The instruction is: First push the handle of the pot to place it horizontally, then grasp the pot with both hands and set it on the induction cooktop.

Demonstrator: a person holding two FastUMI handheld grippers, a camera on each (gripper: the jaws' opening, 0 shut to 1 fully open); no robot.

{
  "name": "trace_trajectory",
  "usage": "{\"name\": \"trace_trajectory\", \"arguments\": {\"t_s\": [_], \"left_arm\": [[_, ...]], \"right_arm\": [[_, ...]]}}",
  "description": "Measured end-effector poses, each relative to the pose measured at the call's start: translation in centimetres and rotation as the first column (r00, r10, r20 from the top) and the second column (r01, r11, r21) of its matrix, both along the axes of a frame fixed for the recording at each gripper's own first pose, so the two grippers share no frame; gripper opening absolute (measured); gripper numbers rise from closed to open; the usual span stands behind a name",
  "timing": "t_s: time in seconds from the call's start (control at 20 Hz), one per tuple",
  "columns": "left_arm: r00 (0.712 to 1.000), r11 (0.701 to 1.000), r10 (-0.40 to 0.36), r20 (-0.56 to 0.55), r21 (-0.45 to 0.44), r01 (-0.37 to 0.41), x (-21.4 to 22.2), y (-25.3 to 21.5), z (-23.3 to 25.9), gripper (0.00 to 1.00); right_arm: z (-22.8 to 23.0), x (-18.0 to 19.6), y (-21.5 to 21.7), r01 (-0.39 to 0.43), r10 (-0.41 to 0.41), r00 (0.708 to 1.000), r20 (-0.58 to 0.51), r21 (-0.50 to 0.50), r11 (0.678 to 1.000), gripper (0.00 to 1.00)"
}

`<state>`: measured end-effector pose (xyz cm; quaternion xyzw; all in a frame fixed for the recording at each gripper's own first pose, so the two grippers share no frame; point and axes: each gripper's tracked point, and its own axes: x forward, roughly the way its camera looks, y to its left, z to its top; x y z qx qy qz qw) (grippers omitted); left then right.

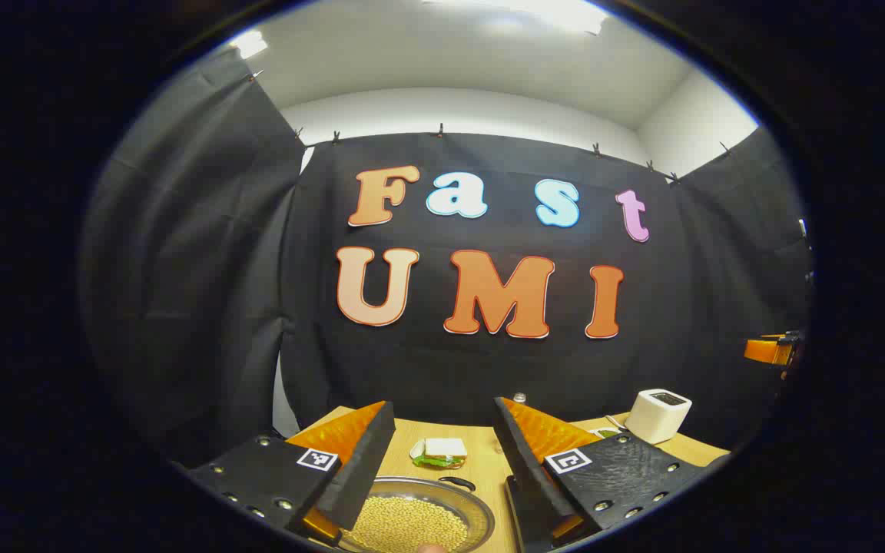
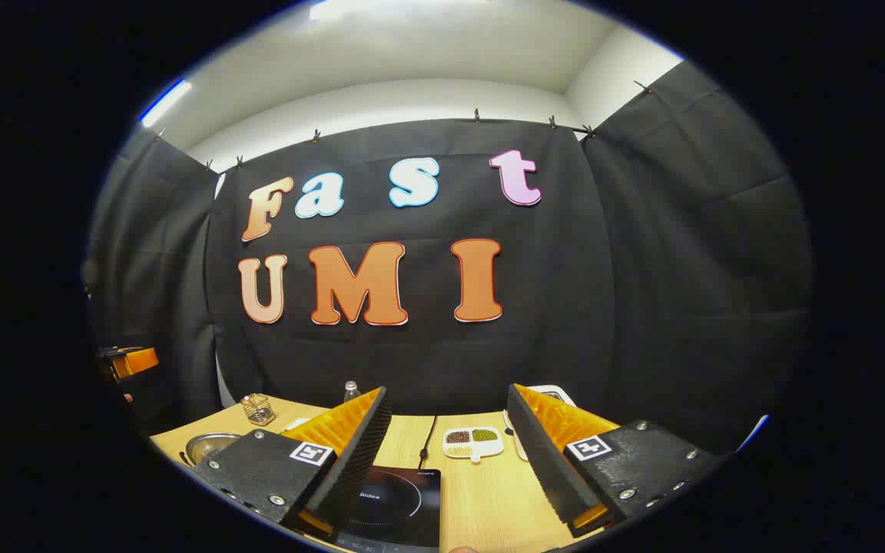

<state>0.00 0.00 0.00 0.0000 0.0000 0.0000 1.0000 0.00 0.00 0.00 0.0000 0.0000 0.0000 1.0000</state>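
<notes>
A steel pot (image 1: pixel 481 516) holding yellow beans sits on the wooden table right below my left gripper (image 1: pixel 442 407), whose jaws stand open and hold nothing. A short black handle (image 1: pixel 458 482) sticks out at the pot's far rim. In the right gripper view the pot (image 2: pixel 208 445) lies at the far left of the table. The black induction cooktop (image 2: pixel 400 499) rests just under my right gripper (image 2: pixel 446 392), which is open and holds nothing. Each gripper hovers above the table, apart from the pot.
A sandwich (image 1: pixel 440 453) lies beyond the pot, with a white toaster (image 1: pixel 657 415) at the back right. A wire basket (image 2: pixel 258 408), a small bottle (image 2: pixel 350 390) and a white divided dish (image 2: pixel 473 443) of beans stand behind the cooktop.
</notes>
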Motion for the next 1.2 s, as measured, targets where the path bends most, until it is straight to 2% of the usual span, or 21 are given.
{"name": "trace_trajectory", "arguments": {"t_s": [0.15, 0.2, 0.25, 0.6, 1.1, 1.15, 1.2], "left_arm": [[1.000, 1.000, 0.010, -0.007, -0.004, -0.010, 0.2, 0.2, -0.3, 0.82], [1.000, 1.000, 0.009, -0.009, -0.005, -0.009, 0.3, 0.0, -0.4, 0.82], [1.000, 1.000, 0.003, -0.010, -0.005, -0.003, 0.3, -0.3, -0.3, 0.82], [1.000, 1.000, -0.023, 0.010, 0.021, 0.023, 0.2, -2.2, 0.6, 0.82], [1.000, 1.000, -0.016, 0.008, 0.016, 0.016, 0.0, -1.6, 0.5, 0.82], [1.000, 1.000, -0.012, 0.013, 0.012, 0.012, 0.0, -1.4, 0.6, 0.83], [1.000, 1.000, -0.013, 0.017, 0.002, 0.013, 0.0, -1.3, 0.6, 0.82]], "right_arm": [[-0.5, 0.1, -0.4, 0.004, -0.004, 1.000, -0.013, -0.018, 1.000, 0.95], [-0.6, 0.1, -0.7, 0.009, -0.009, 1.000, -0.013, -0.027, 1.000, 1.00], [-0.6, 0.0, -0.9, 0.012, -0.013, 1.000, -0.012, -0.030, 0.999, 0.95], [-0.1, -0.3, -0.8, -0.003, 0.003, 1.000, -0.001, -0.025, 1.000, 0.95], [-0.5, 0.2, -0.5, -0.019, 0.019, 1.000, 0.000, -0.012, 1.000, 0.95], [-0.5, 0.2, -0.4, -0.019, 0.019, 1.000, -0.001, -0.010, 1.000, 1.00], [-0.7, 0.2, -0.4, -0.019, 0.019, 1.000, -0.003, -0.008, 1.000, 0.95]]}}
